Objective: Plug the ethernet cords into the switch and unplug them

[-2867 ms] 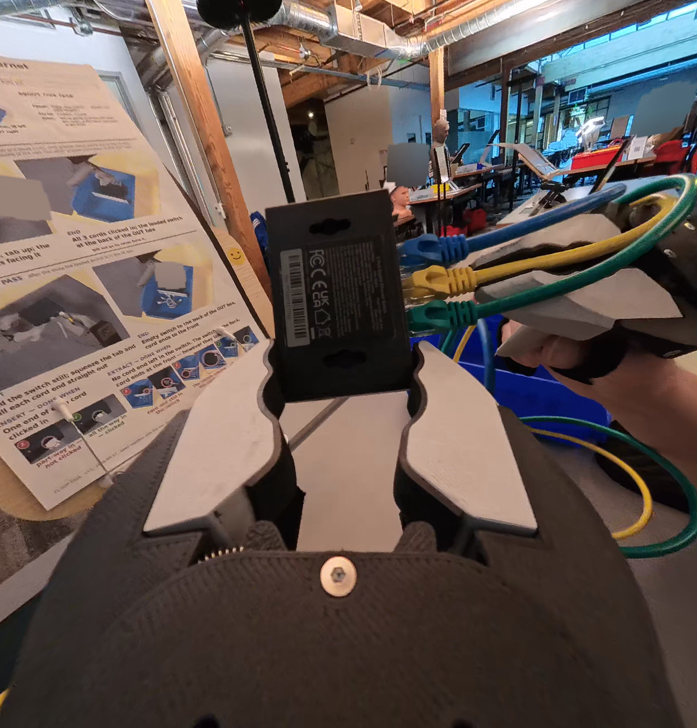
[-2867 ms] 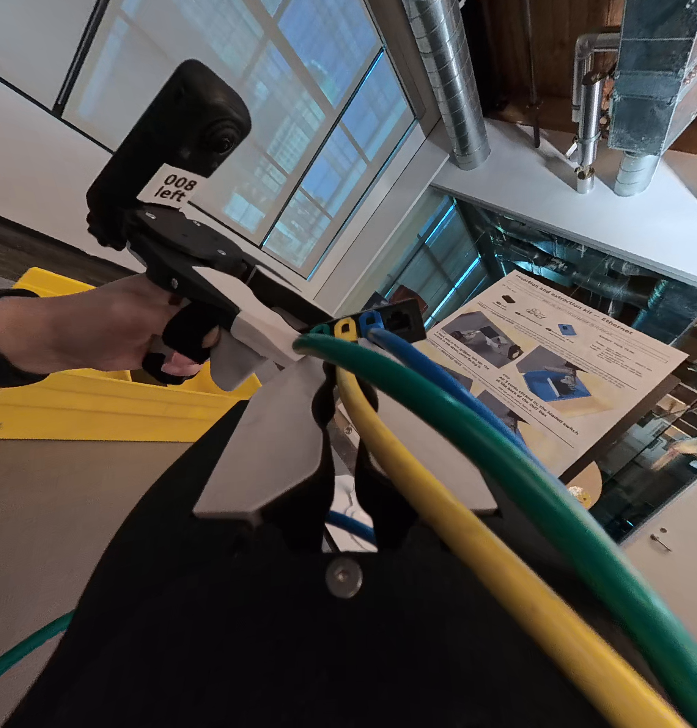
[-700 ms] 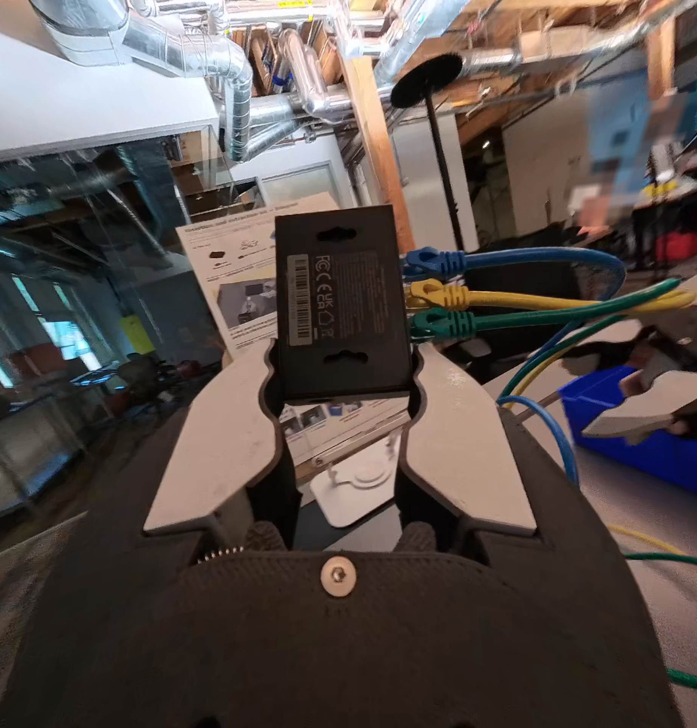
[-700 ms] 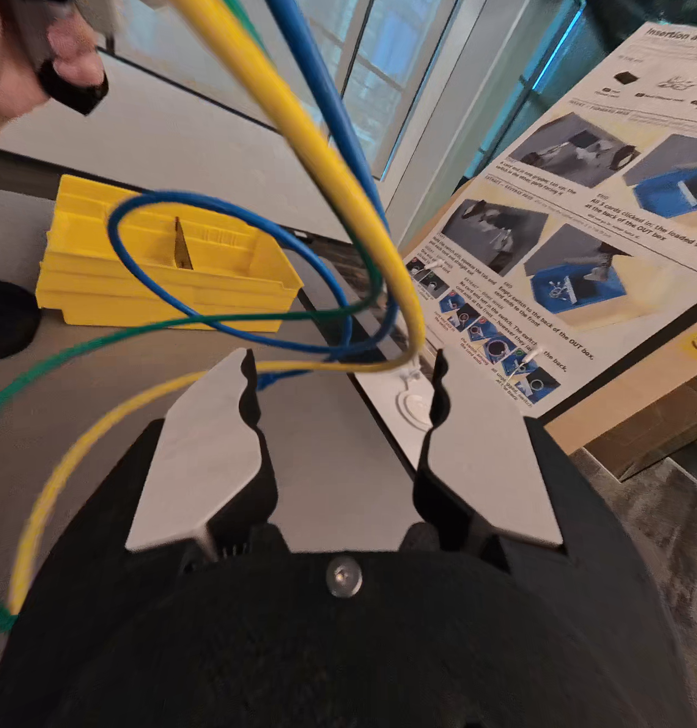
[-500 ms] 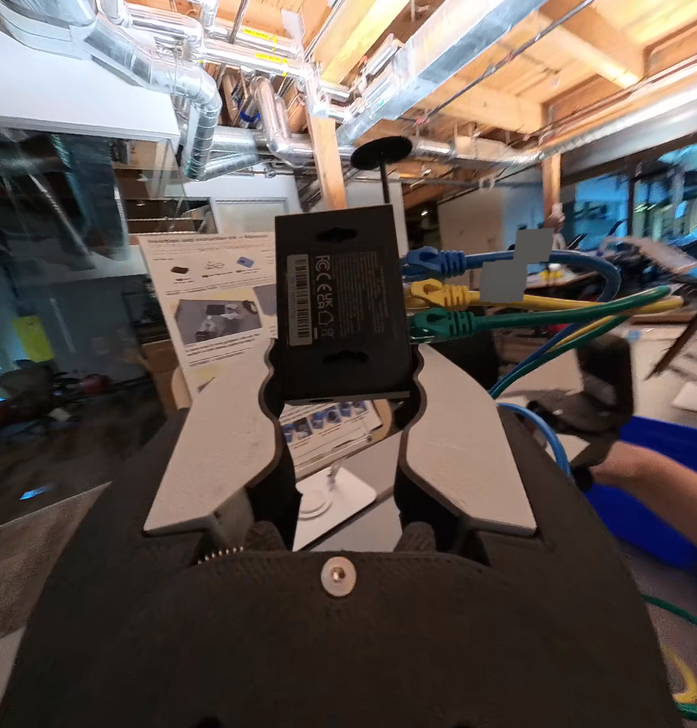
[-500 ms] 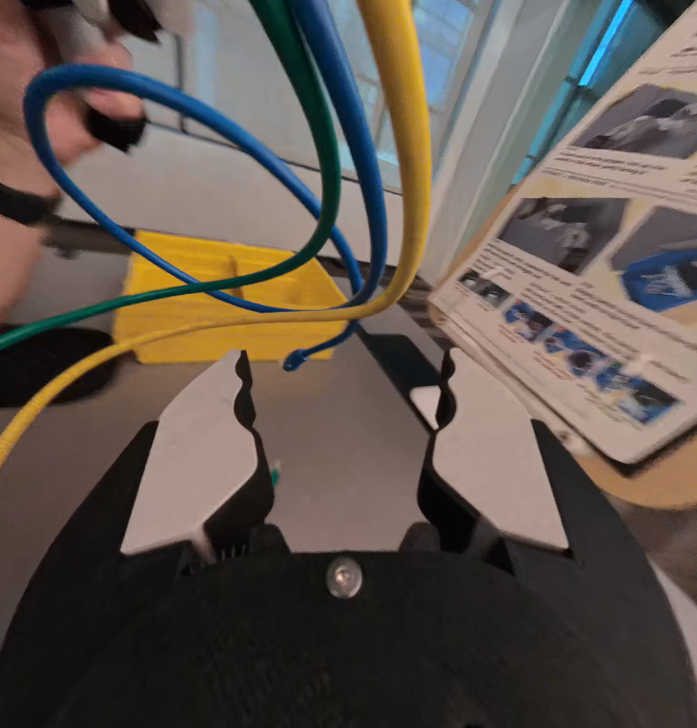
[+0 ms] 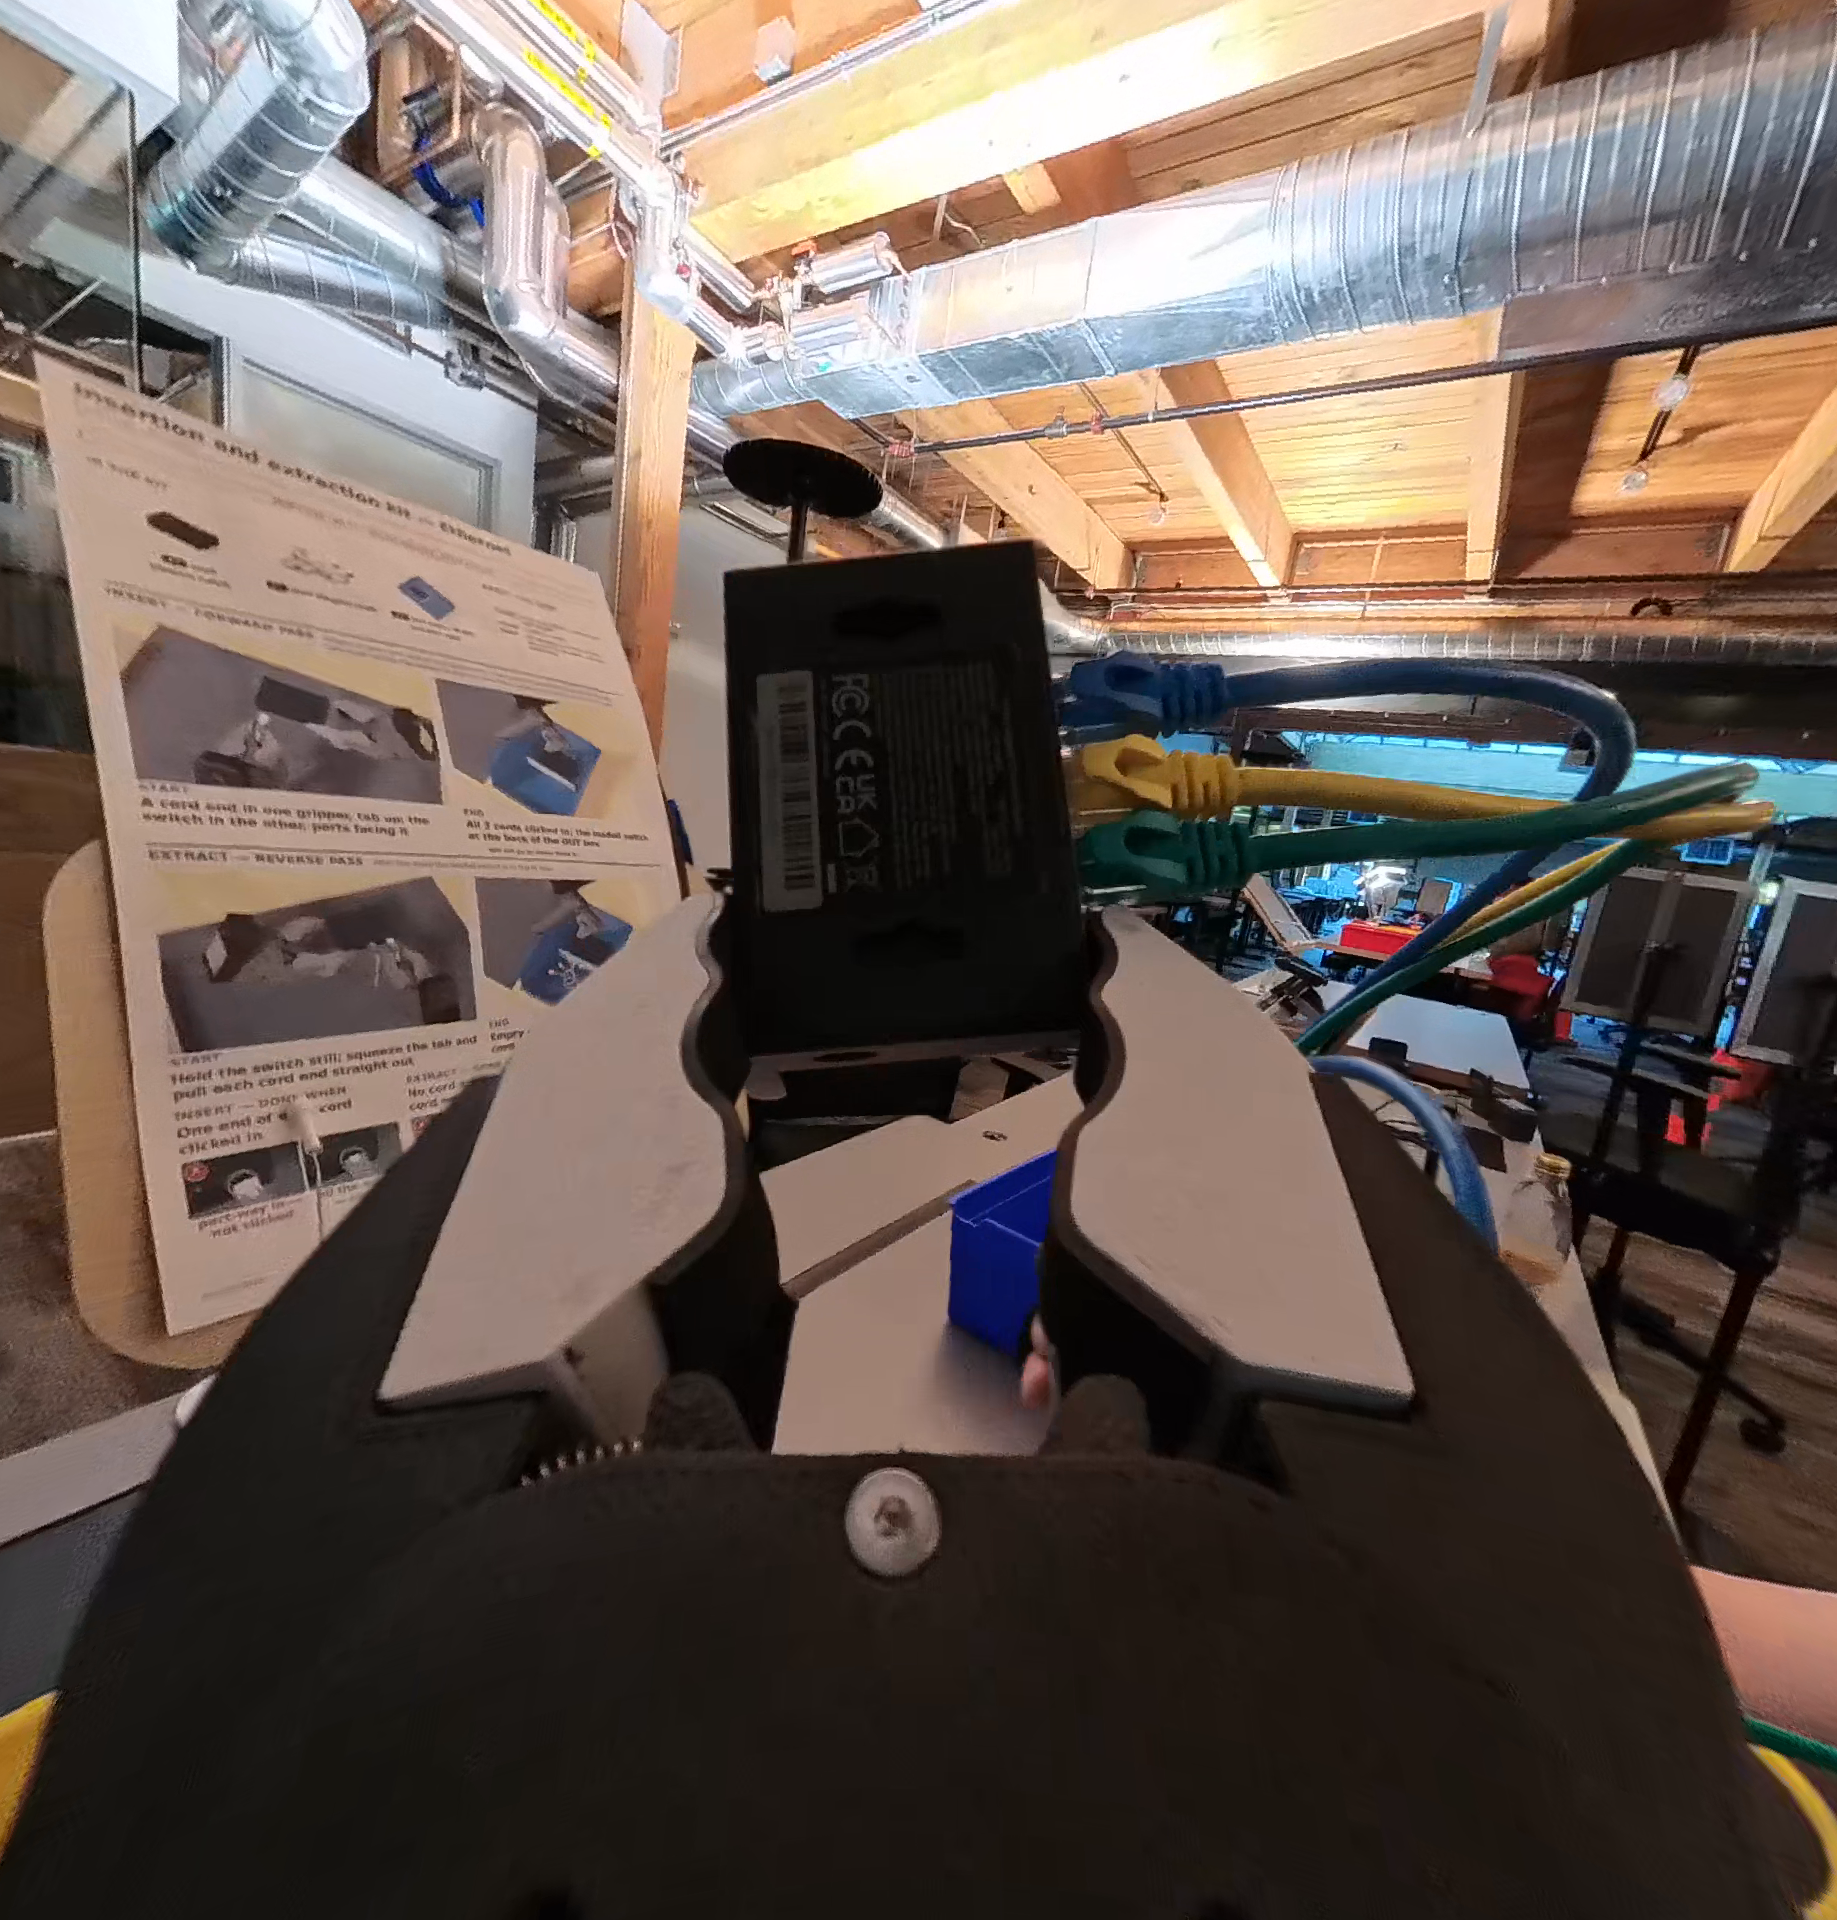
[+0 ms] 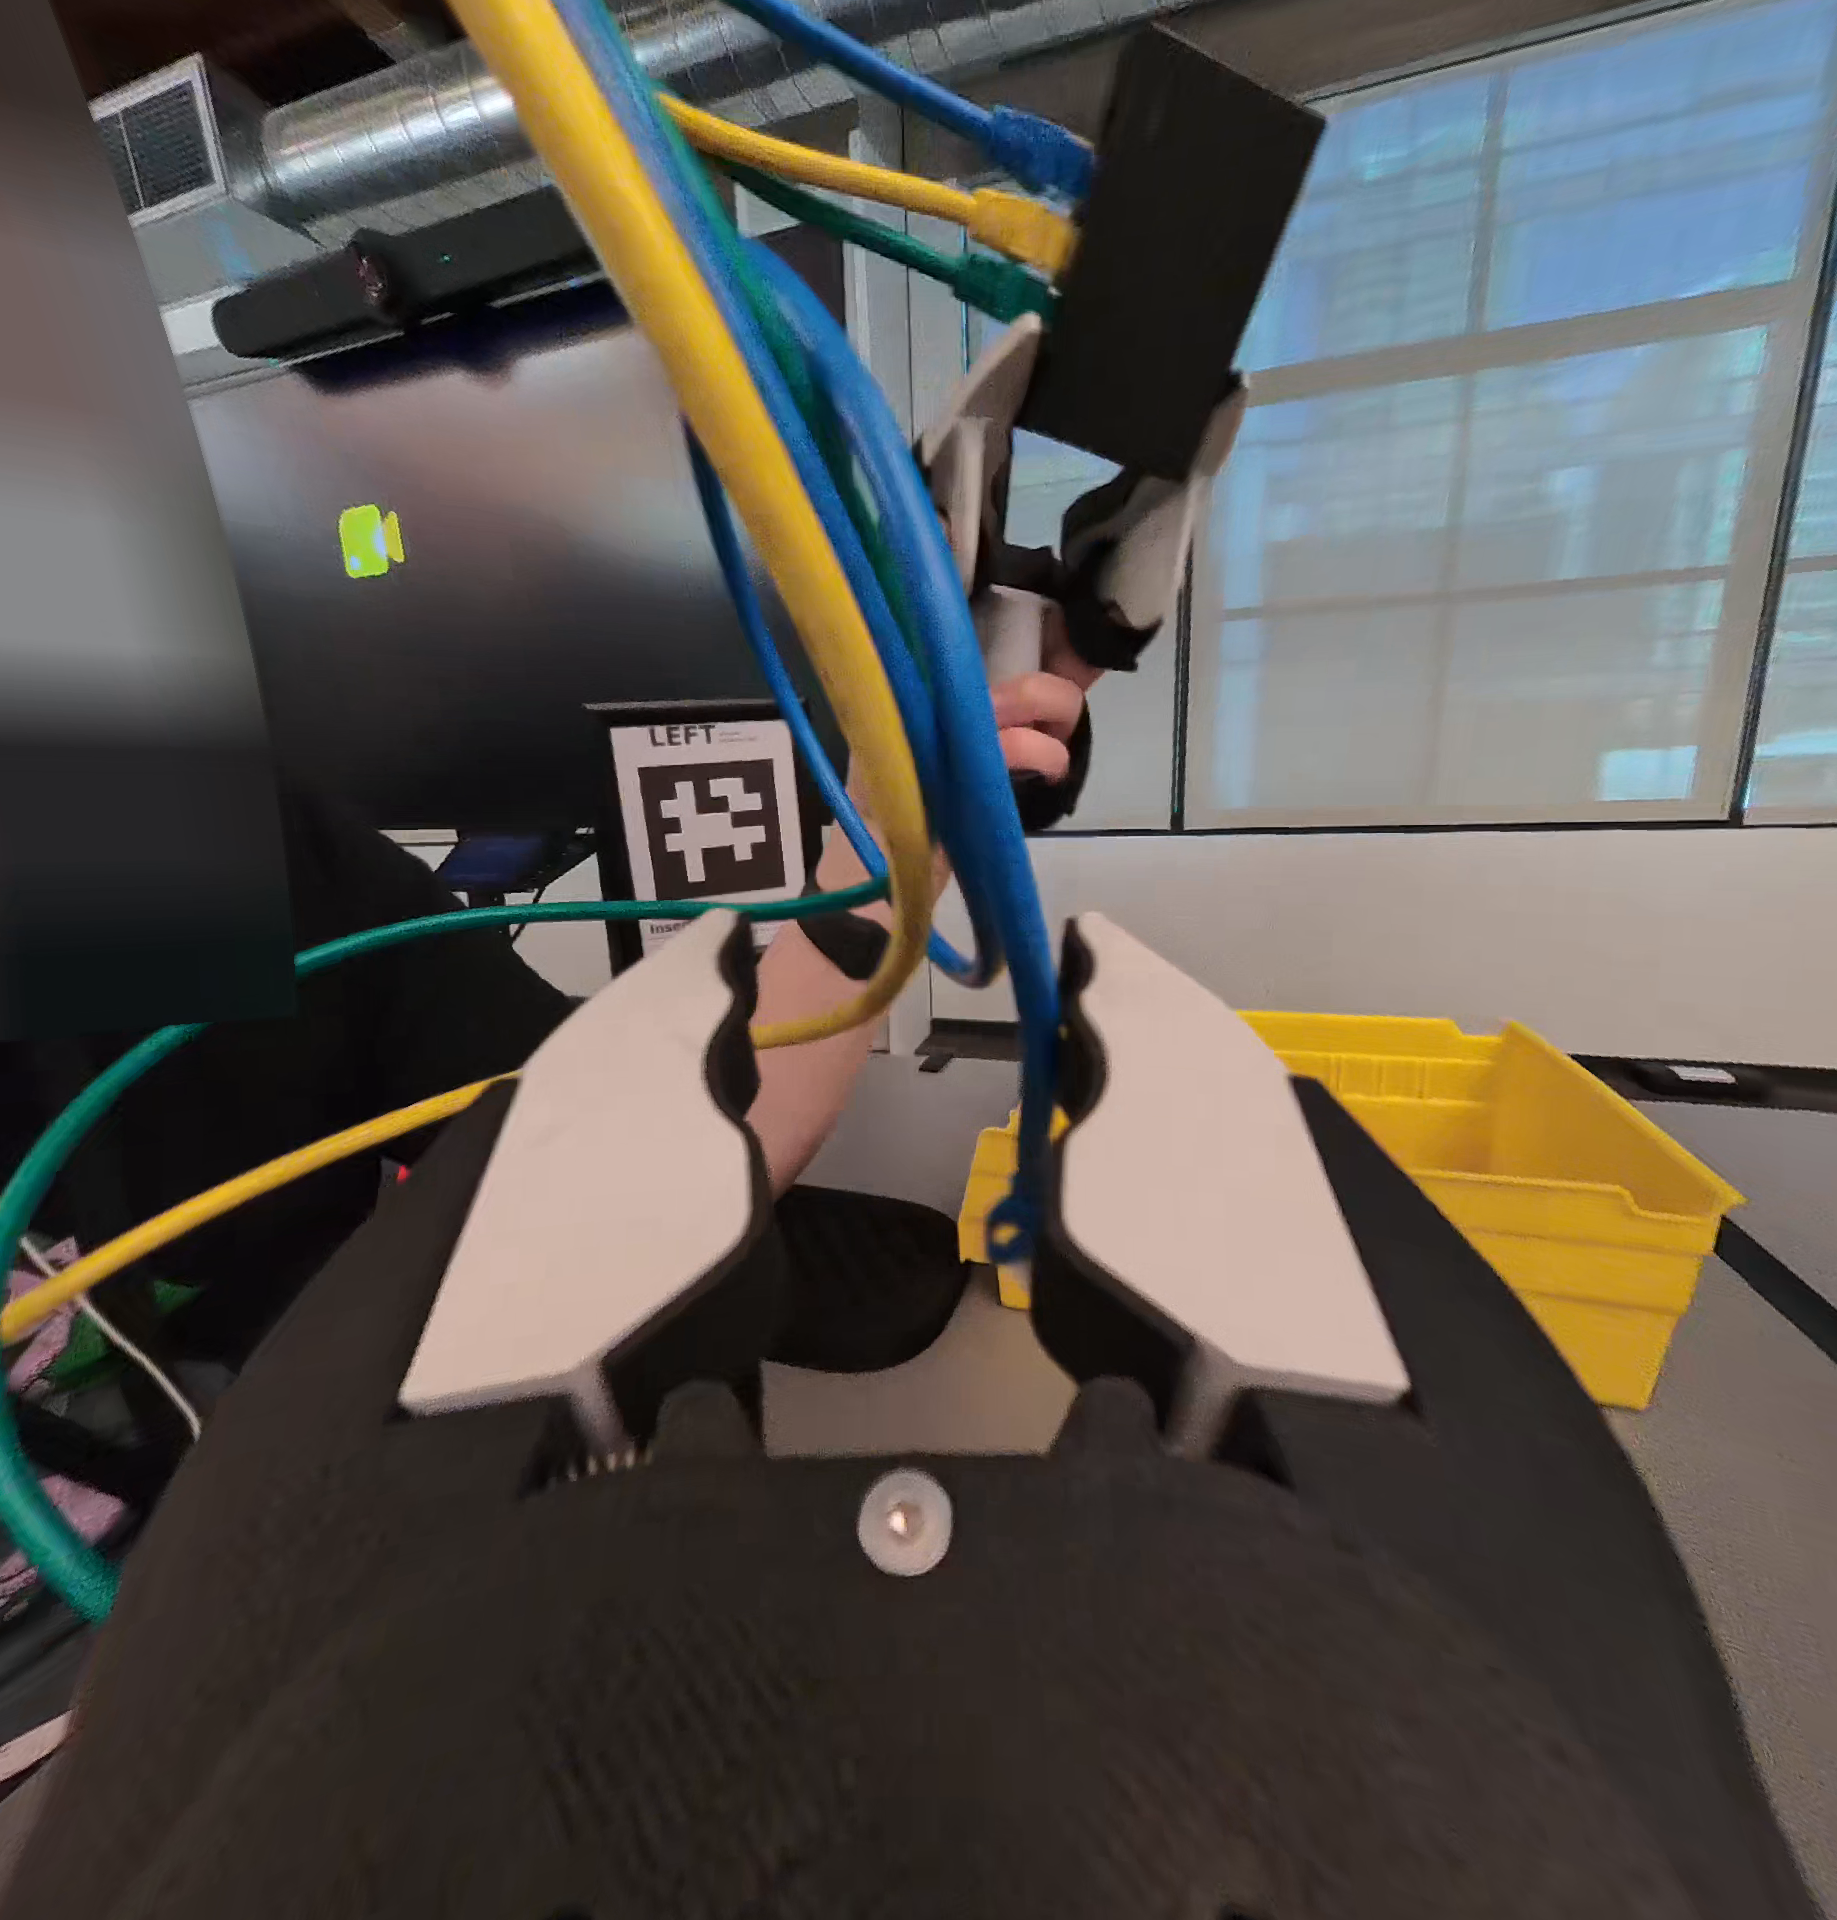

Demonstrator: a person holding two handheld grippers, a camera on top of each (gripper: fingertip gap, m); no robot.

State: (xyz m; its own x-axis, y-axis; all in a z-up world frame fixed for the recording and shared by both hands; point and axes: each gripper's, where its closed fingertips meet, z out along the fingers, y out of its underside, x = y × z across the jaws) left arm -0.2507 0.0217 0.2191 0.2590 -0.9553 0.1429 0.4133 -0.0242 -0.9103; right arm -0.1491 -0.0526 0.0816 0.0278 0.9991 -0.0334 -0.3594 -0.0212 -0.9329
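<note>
At the far left of the left wrist view, a large printed instruction sheet (image 7: 353, 831) with photos leans upright on a wooden board. Just right of it, the left gripper (image 7: 898, 971) stands with its jaws clamped on the lower end of a flat black rectangular ethernet switch (image 7: 898, 790), which rises upright between the grey fingertips (image 7: 623, 1049) with its labelled underside facing the camera. From the switch's right edge three cords stick out sideways, stacked one above the other: a blue ethernet cord (image 7: 1309, 691) on top, a yellow ethernet cord (image 7: 1309, 792) in the middle, a green ethernet cord (image 7: 1309, 847) lowest, all with their plugs seated in the ports. They arc to the right and droop down. Below, between the fingers, a corner of a small blue plastic bin (image 7: 997, 1262) shows on the grey table (image 7: 872, 1382).

In the right wrist view, the green and yellow cords sweep in from the left, and all three hang in front of the right gripper (image 8: 903, 977), whose jaws are apart and hold nothing. The blue cord's loose end dangles just inside the right finger, whether touching I cannot tell. Up high, the switch sits in the other gripper. At the right, a yellow plastic bin (image 8: 1465, 1174) rests on the table.
</note>
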